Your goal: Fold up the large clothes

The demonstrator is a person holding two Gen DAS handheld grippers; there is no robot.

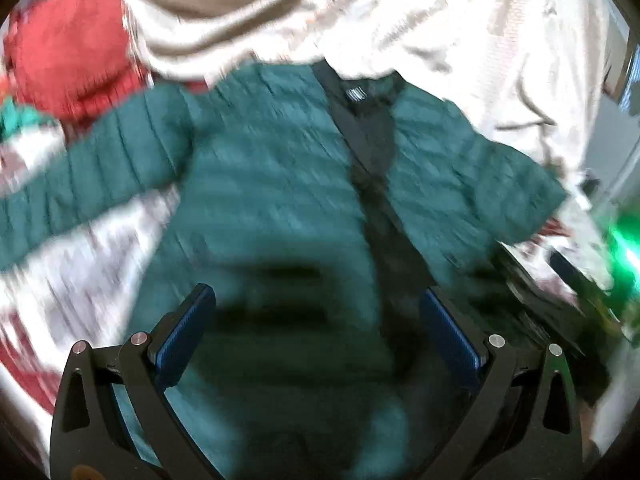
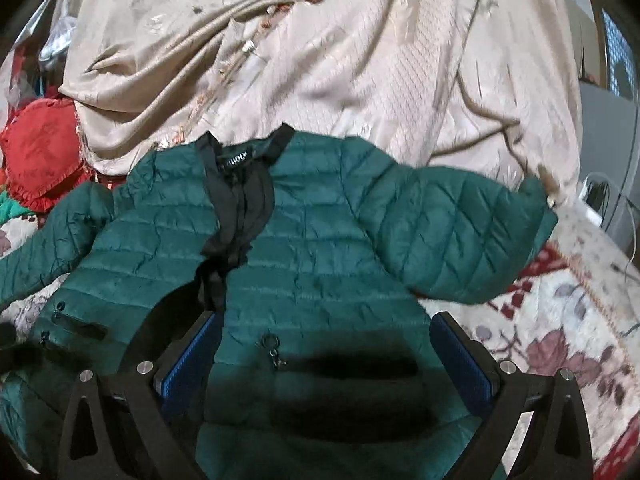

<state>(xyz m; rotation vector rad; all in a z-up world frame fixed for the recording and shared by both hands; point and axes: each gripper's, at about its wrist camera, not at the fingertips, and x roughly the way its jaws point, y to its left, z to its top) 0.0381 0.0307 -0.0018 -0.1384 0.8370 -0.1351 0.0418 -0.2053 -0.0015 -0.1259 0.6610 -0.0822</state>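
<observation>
Beige draped cloth (image 2: 360, 60) at rear; red ruffled cushion (image 2: 40, 152) at left; floral bedspread (image 2: 560, 320) beneath, right.

left wrist: looked down, close over green jacket (image 1: 280, 184), blurred | right wrist: looked down from slightly farther over jacket (image 2: 304, 248) | shared: jacket's black collar, beige cloth (image 2: 320, 60) beyond, red cushion (image 1: 68, 52) far left

The jacket (image 2: 312, 248) under me is deep teal, quilted in horizontal bands on the body and diamonds on one sleeve (image 2: 452, 236), with black lining (image 2: 240, 200) at the collar. My tongs are black with blue pads (image 2: 188, 364). Behind lies a cream curtain (image 2: 360, 60) with a woven texture, a red ruffled cushion (image 2: 40, 152), and a cream bedcover (image 2: 560, 328) with maroon flowers.
</observation>
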